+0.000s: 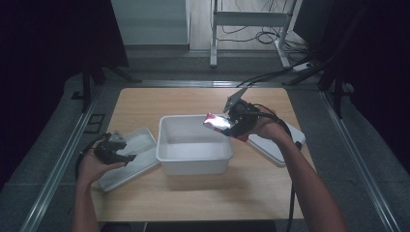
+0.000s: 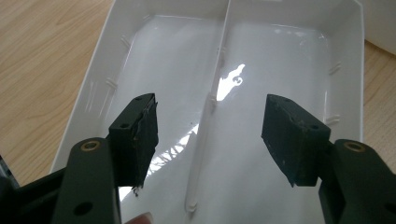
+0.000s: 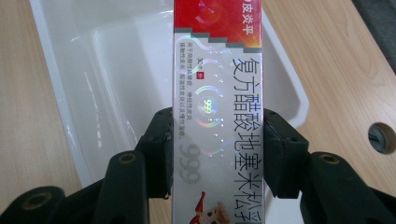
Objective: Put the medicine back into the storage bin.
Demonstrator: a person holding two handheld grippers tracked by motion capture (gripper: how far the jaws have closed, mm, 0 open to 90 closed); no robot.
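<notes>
My right gripper (image 1: 231,123) is shut on a long shiny carton (image 3: 217,112), silver with a red end and printed characters. It holds the carton (image 1: 217,123) over the right rim of the deep white tub (image 1: 167,140) at the table's middle, red end pointing left over the tub. Both pads (image 3: 161,154) press the carton's sides. My left gripper (image 2: 210,140) is open with nothing between its jaws, hovering over a shallow white tray (image 2: 280,60) split by a centre rib. In the high view the left gripper (image 1: 116,151) sits above that tray (image 1: 142,142) at the table's left.
A second flat white tray or lid (image 1: 273,147) lies right of the tub, under my right hand. The wooden table (image 1: 193,101) has bare room behind and in front of the tub. A round hole (image 3: 382,137) shows in the tabletop. A metal frame and cables (image 1: 261,34) stand beyond.
</notes>
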